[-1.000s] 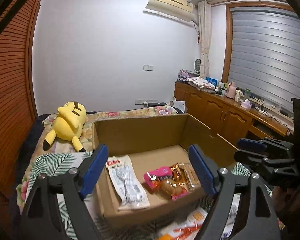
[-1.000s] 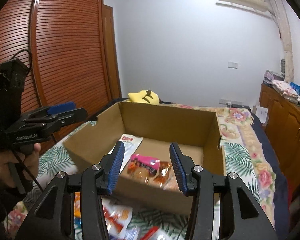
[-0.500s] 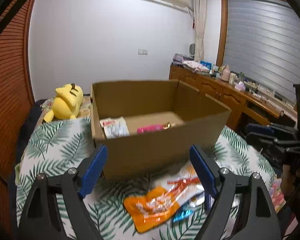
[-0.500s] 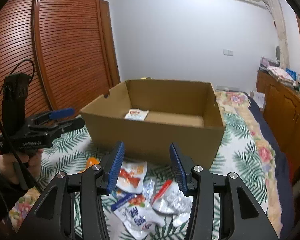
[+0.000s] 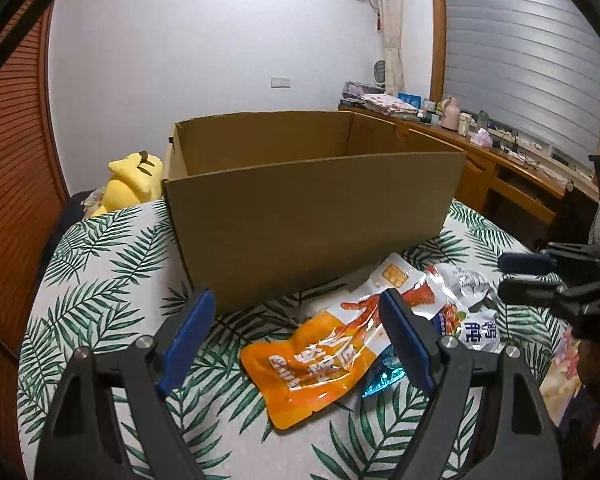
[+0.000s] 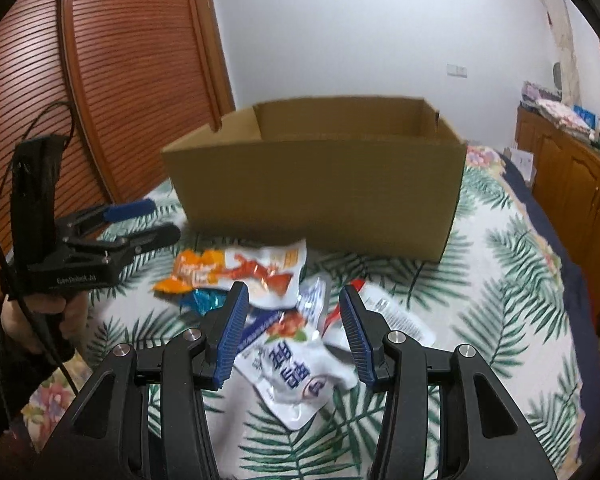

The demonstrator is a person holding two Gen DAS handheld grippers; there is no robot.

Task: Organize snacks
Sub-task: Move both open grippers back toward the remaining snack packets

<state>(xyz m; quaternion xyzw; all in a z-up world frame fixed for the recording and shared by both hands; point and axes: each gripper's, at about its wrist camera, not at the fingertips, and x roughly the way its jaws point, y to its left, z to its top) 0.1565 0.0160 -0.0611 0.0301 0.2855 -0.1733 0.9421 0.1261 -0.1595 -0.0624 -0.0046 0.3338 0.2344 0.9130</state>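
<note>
An open cardboard box (image 5: 312,216) stands on the leaf-print bed; it also shows in the right wrist view (image 6: 316,196). Several snack packets lie in a pile in front of it. An orange and white packet (image 5: 320,356) lies just ahead of my left gripper (image 5: 296,336), which is open and empty, low over the bed. A white packet with blue print (image 6: 296,372) lies between the fingers of my right gripper (image 6: 294,336), which is open and just above it. The orange packet (image 6: 236,268) lies further left in that view.
A yellow plush toy (image 5: 134,178) lies behind the box at the left. A wooden slatted wardrobe (image 6: 100,80) runs along the left side. Wooden cabinets with clutter (image 5: 500,160) stand at the right. The bedspread (image 6: 508,280) stretches right of the pile.
Both grippers have dropped from above the box down to the snack pile in front of it. The box's inside has gone out of sight. Both stay open.
</note>
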